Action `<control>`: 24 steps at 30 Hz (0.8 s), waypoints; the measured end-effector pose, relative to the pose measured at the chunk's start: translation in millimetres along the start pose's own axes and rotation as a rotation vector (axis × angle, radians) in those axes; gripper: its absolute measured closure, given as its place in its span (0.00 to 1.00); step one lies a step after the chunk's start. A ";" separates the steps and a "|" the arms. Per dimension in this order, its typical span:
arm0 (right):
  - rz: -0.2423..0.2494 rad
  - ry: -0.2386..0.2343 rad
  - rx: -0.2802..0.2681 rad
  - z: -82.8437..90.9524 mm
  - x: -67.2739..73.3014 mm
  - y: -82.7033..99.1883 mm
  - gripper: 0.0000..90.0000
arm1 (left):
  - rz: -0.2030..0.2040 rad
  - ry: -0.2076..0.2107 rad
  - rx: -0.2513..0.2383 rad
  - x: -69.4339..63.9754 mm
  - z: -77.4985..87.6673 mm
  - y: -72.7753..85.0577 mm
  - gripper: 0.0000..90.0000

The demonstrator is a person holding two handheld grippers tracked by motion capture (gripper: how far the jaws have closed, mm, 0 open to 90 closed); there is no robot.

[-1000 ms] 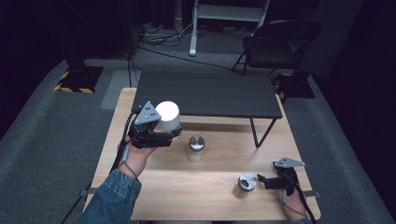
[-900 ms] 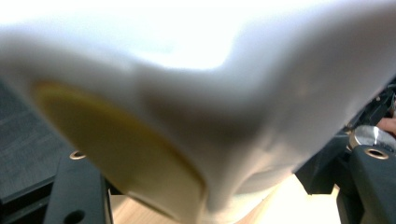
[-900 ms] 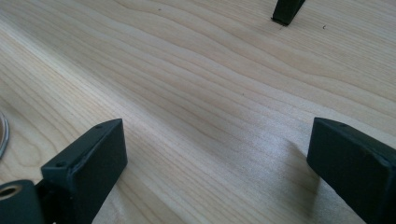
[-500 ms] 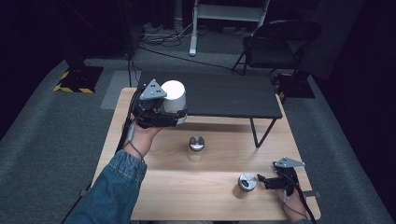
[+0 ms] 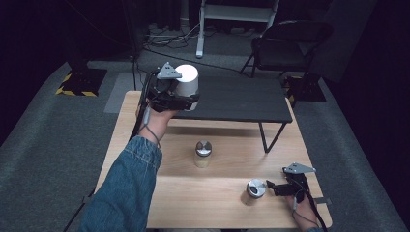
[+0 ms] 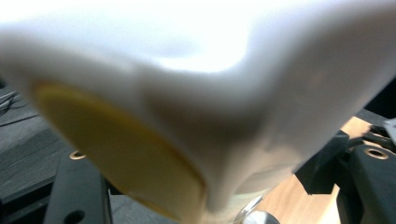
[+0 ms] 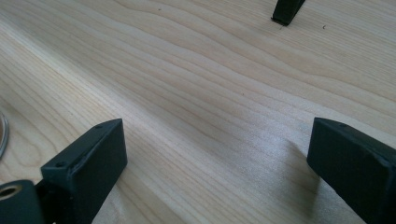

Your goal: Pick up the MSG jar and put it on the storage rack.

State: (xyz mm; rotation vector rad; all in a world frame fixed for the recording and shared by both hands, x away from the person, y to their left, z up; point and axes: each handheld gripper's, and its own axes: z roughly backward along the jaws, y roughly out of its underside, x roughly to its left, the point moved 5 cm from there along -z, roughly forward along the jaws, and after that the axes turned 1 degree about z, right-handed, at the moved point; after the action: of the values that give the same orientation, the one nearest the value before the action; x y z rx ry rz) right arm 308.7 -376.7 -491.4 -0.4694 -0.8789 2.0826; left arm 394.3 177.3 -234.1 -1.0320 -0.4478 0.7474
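High view: I'm seeing the left gripper point(image 5: 186, 99) up over the near-left edge of the black shelf point(image 5: 241, 99), w/ its jaws closing around a white cup point(image 5: 186, 81) that's standing upright, top facing the camera; a denim sleeve point(image 5: 128, 188) is reaching in from the bottom. On the wooden table point(image 5: 145, 125) a jar w/ a metal lid point(image 5: 203, 153) is sitting near the middle, in front of the shelf. A second lidded jar point(image 5: 254, 191) is sitting toward the near-right, and the right gripper point(image 5: 271, 186) is resting just beside it at table level, jaws pointing at the jar but apart from it. Left gripper view: I'm getting the white cup point(image 6: 210, 93) blurred and very close, its yellowish inside point(image 6: 121, 158) showing at lower left, the black jaws sitting on either side of it, so it's gripping the cup. Right gripper view: I'm looking btwn two black jaws spread wide w/ bare wood point(image 7: 210, 93) btwn them, nothing held; a shelf leg foot point(image 7: 287, 11) is touching the table at top right.
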 end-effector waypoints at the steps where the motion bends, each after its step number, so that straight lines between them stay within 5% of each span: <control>1: 0.000 0.000 0.000 0.0 0.0 0.0 0.05 | 0.012 0.000 0.004 2.1 -4.4 -0.1 0.34; 19: 0.000 0.000 0.000 0.1 0.2 0.1 0.05 | 0.033 -0.066 0.131 9.8 -45.7 4.0 0.34; 24: -0.001 0.000 0.001 0.1 0.3 0.0 0.05 | 0.046 -0.049 0.095 14.9 -44.7 11.7 0.33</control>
State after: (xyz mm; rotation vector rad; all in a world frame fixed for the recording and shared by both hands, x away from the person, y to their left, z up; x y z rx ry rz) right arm 308.4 -376.5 -491.4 -0.4685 -0.8775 2.0815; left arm 429.6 164.9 -265.1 -0.9398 -0.4278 0.8287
